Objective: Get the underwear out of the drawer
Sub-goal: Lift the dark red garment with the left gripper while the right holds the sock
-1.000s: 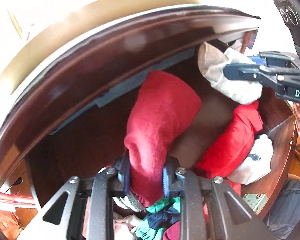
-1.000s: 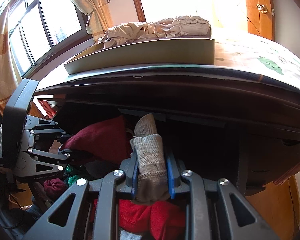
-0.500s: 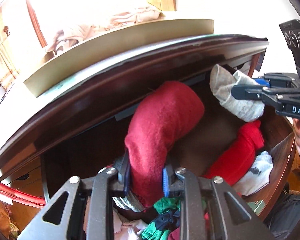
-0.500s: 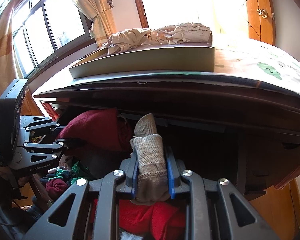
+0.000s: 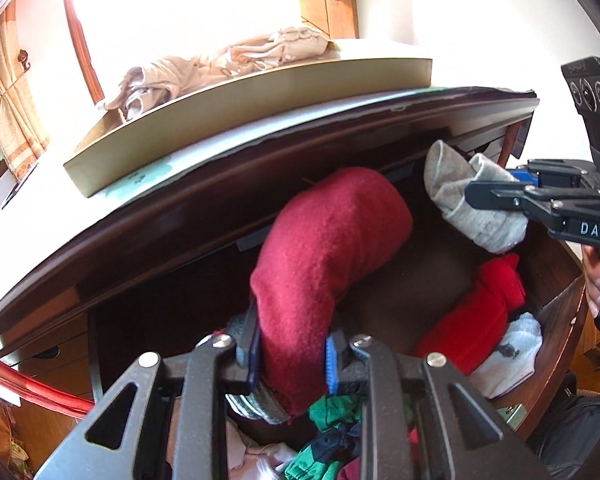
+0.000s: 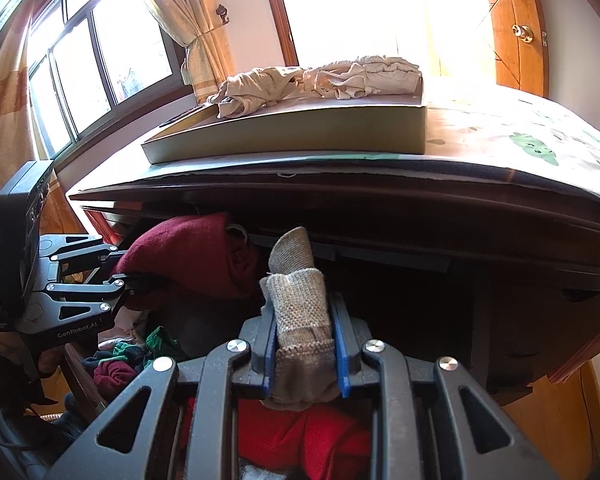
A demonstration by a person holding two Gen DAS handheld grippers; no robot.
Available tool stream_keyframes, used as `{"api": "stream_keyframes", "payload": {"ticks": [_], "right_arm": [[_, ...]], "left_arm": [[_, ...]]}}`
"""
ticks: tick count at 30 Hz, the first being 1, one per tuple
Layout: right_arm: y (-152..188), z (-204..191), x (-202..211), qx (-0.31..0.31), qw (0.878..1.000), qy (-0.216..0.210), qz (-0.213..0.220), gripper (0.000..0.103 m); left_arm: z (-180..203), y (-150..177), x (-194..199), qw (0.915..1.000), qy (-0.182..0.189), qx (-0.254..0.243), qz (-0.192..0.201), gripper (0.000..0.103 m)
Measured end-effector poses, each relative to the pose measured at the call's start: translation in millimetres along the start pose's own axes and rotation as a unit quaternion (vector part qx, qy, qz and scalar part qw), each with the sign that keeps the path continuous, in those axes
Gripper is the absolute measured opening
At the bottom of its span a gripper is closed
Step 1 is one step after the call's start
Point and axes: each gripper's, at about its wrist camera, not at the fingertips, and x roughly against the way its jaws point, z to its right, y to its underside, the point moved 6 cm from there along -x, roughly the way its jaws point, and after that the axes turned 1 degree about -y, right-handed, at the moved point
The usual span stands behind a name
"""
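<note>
1. The left gripper (image 5: pixel 290 354) pinches a dark red garment (image 5: pixel 332 248), lifted above the open drawer (image 5: pixel 556 364), its top near the desk edge.
2. The right gripper (image 6: pixel 303 354) pinches a grey sock (image 6: pixel 296 292) over the drawer's right part.
3. A red garment (image 5: pixel 476 320) and a white sock (image 5: pixel 512 356) lie in the drawer.
4. Beige clothes (image 6: pixel 320 80) rest on a tray (image 6: pixel 292 136) on the desk, at the far side.

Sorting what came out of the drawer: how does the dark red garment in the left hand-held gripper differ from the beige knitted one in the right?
The dark red garment is fleecy and bulky; the beige knitted garment is ribbed and slimmer. The red one arches over; the beige one stands nearly straight, folded tip up. Both are clamped: red in the left hand-held gripper, beige in the right hand-held gripper, above the open drawer.
</note>
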Motion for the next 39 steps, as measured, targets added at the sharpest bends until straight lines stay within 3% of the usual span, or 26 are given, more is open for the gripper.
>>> {"api": "stream_keyframes", "payload": {"ticks": [39], "right_arm": [[-4.1, -8.7, 23.4, 0.024, 0.997, -0.001, 0.073, 0.025]], "left_arm": [[-10.4, 7.8, 51.9, 0.9957, -0.029, 0.015, 0.086, 0.021]]}}
